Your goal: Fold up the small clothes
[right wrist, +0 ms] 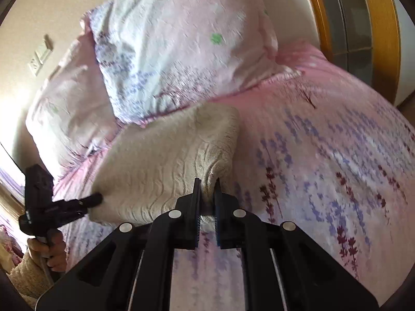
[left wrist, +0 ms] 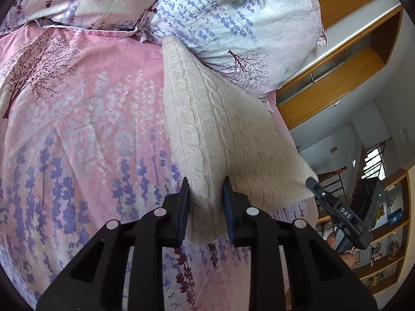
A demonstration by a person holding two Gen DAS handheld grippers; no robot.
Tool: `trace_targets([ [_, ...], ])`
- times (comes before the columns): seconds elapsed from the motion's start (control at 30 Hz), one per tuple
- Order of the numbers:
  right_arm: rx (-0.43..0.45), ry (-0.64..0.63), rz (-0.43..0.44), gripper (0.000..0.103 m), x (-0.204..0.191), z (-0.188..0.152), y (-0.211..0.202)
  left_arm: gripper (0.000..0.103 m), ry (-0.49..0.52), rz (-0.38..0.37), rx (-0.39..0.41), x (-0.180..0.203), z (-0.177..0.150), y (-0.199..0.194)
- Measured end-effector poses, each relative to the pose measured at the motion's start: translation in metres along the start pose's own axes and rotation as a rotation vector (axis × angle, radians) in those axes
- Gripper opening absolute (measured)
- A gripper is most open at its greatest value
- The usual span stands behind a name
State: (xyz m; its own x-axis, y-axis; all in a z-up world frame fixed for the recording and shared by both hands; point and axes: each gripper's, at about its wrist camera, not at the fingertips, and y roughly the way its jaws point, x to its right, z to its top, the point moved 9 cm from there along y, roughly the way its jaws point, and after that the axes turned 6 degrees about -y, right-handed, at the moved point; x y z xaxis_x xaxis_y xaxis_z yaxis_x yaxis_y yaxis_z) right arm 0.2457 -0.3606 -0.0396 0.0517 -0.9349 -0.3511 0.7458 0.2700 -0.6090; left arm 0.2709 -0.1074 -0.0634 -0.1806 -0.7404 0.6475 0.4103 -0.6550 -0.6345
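Note:
A cream cable-knit garment (left wrist: 212, 129) hangs stretched above the pink floral bed, its far end near the pillow. My left gripper (left wrist: 206, 184) is shut on one near corner of it. My right gripper (right wrist: 207, 185) is shut on the other corner, bunching the knit (right wrist: 166, 155). In the left wrist view the right gripper (left wrist: 311, 181) shows at the garment's right corner. In the right wrist view the left gripper (right wrist: 96, 198) shows at its left corner, held by a hand.
A pink bedsheet (left wrist: 77, 142) with purple flowers covers the bed (right wrist: 324, 142). Two floral pillows (left wrist: 233, 26) lie at its head, also in the right wrist view (right wrist: 168, 51). A wooden headboard (right wrist: 350, 26) and shelves (left wrist: 337, 77) stand beside the bed.

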Motion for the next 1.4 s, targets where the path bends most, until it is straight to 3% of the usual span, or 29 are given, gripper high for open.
trace_targets([
  [0.1,-0.038,0.073,0.008,0.009,0.016,-0.016,0.017,0.024,0.008,0.014,-0.003,-0.003,-0.002,0.002],
  [0.23,-0.05,0.071,0.002,0.009,0.018,-0.012,0.02,0.035,-0.014,0.022,-0.018,-0.01,-0.003,0.01],
  [0.3,-0.065,0.088,0.031,0.01,0.019,-0.012,0.019,0.036,-0.023,0.013,-0.019,-0.011,-0.001,0.009],
  [0.33,-0.069,0.104,0.055,0.012,0.019,-0.011,0.017,0.042,-0.03,0.01,-0.019,-0.012,0.001,0.008],
  [0.47,-0.042,0.158,0.088,0.057,0.026,0.002,0.005,0.062,-0.031,0.016,0.008,-0.013,0.013,-0.004],
  [0.6,-0.049,0.248,0.169,0.075,0.029,0.025,0.01,0.076,-0.049,-0.005,0.036,-0.01,0.035,-0.01],
  [0.73,-0.111,0.33,0.211,0.076,0.033,0.041,0.035,0.082,-0.033,0.045,0.055,-0.011,0.058,-0.006],
  [1.0,-0.169,0.38,0.215,0.076,0.033,0.05,0.072,0.082,-0.056,0.056,0.011,-0.01,0.073,0.021],
  [1.4,-0.189,0.389,0.241,0.076,0.031,0.049,0.091,0.083,0.104,0.177,0.017,0.01,0.07,0.041],
])
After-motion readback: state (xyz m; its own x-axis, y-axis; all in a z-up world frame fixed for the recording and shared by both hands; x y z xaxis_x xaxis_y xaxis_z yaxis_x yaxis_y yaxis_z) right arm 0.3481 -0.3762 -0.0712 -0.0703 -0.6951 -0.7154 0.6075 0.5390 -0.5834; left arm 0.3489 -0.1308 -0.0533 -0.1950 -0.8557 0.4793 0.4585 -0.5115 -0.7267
